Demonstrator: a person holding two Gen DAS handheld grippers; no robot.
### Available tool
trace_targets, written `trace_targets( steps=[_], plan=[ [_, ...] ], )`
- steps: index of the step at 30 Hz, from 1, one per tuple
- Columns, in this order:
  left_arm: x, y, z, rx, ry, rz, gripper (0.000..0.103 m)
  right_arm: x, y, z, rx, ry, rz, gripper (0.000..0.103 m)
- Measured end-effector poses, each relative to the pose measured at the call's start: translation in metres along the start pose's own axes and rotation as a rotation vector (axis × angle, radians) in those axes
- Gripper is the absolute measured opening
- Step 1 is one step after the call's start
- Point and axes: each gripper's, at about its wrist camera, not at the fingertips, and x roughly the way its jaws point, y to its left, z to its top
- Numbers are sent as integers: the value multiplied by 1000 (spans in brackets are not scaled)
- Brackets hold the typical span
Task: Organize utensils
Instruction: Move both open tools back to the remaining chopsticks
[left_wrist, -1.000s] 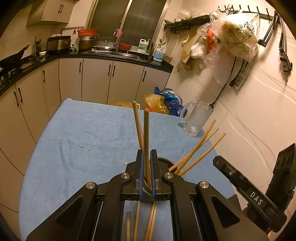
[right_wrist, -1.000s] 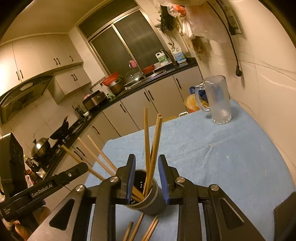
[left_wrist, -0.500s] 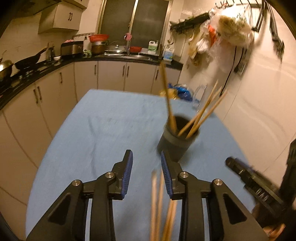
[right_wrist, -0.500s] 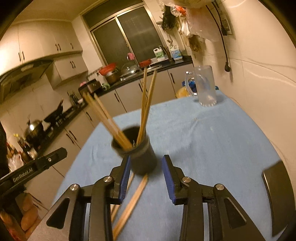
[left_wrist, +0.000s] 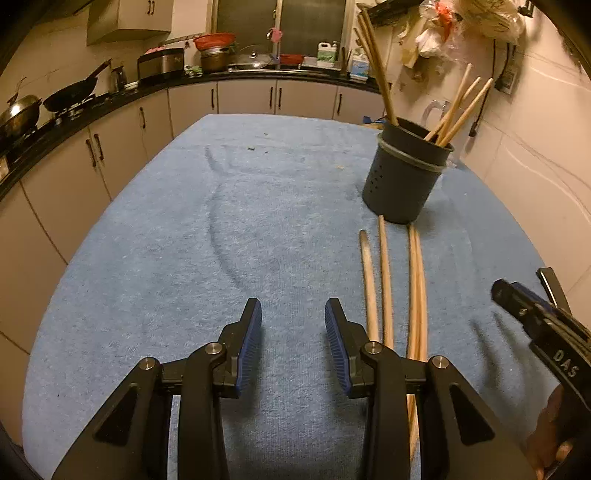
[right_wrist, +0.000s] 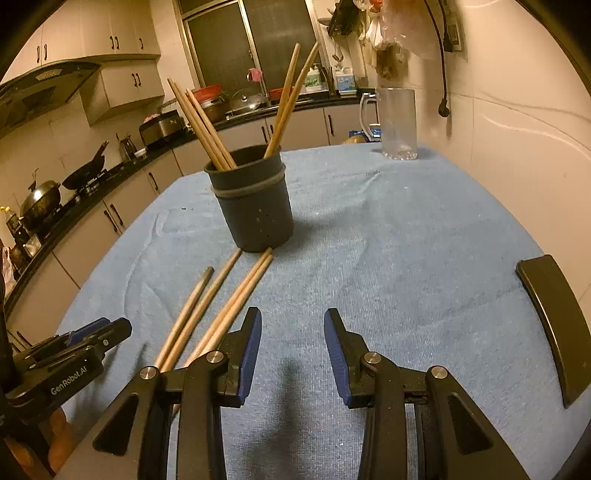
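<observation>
A dark grey utensil holder (left_wrist: 406, 173) stands upright on the blue cloth (left_wrist: 240, 229) and holds several wooden chopsticks (left_wrist: 458, 107). It also shows in the right wrist view (right_wrist: 253, 205). Several loose chopsticks (left_wrist: 386, 280) lie flat on the cloth in front of it, also in the right wrist view (right_wrist: 221, 306). My left gripper (left_wrist: 293, 332) is open and empty, low over the cloth, left of the loose chopsticks. My right gripper (right_wrist: 293, 332) is open and empty, right of them.
A clear glass mug (right_wrist: 399, 127) stands at the cloth's far right by the tiled wall. A dark curved object (right_wrist: 554, 328) lies at the right edge. Kitchen counters with pans (left_wrist: 70, 98) run along the left and back.
My left gripper let go of the chopsticks into the holder and opened. Both grippers pulled back from the holder and dropped low over the cloth.
</observation>
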Motion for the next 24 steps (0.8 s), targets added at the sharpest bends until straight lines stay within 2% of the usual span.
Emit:
trace_targets(
  steps=[4, 16, 24],
  plan=[
    [3, -1, 0, 1, 14, -22, 36, 8, 2, 0, -9, 32, -2, 38],
    [13, 14, 3, -88, 68, -105, 36, 28, 1, -2, -1, 123, -34, 38],
    [16, 19, 4, -120, 80, -146, 36, 29, 8, -4, -24, 130, -75, 38]
  ],
)
